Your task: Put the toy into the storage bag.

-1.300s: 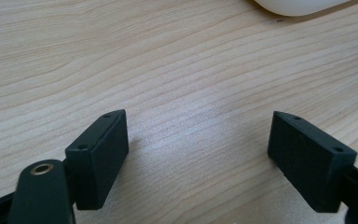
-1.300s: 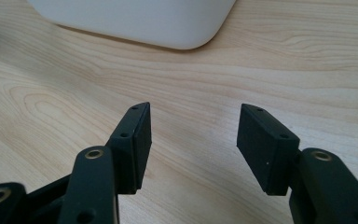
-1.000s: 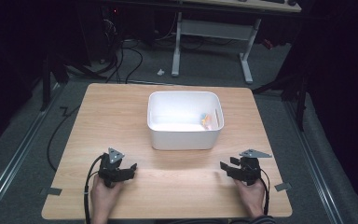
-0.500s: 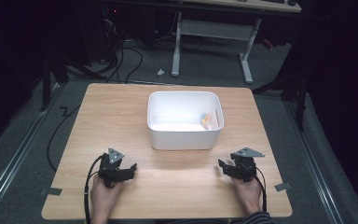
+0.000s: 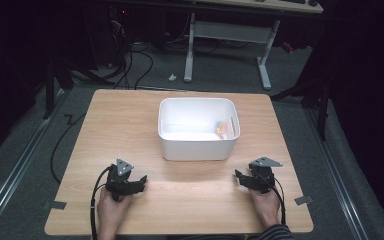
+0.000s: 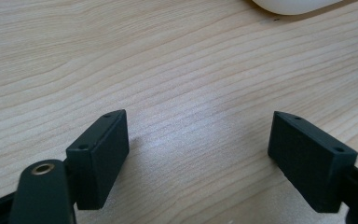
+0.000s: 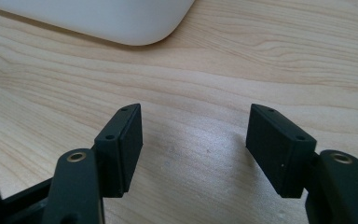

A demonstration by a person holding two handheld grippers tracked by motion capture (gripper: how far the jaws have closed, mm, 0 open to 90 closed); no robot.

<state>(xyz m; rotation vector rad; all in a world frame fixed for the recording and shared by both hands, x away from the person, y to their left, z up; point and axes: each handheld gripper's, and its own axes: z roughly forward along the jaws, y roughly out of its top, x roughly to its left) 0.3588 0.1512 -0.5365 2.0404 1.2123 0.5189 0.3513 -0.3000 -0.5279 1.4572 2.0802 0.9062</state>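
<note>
A white plastic bin (image 5: pixel 198 148) stands at the middle of the wooden table (image 5: pixel 130 125), with a small orange item (image 5: pixel 221 128) lying inside near its right wall. My left gripper (image 5: pixel 141 181) rests at the front left, held by a hand, jaws wide apart over bare wood (image 6: pixel 199 115). At the front right, my right gripper (image 5: pixel 238 176) points toward the table's middle. Its jaws have just been opening and stand apart with nothing between them (image 7: pixel 196 108). The bin's corner (image 7: pixel 98 18) lies a short way ahead of it.
The bin's edge (image 6: pixel 293 4) shows at the top of the left gripper view. Black cables trail from both grippers over the table's front edge. Beyond the table are a grey floor, a desk frame (image 5: pixel 262 55) and more cables.
The right gripper has shifted slightly leftward and its jaws stand a little wider. The left gripper has kept still.
</note>
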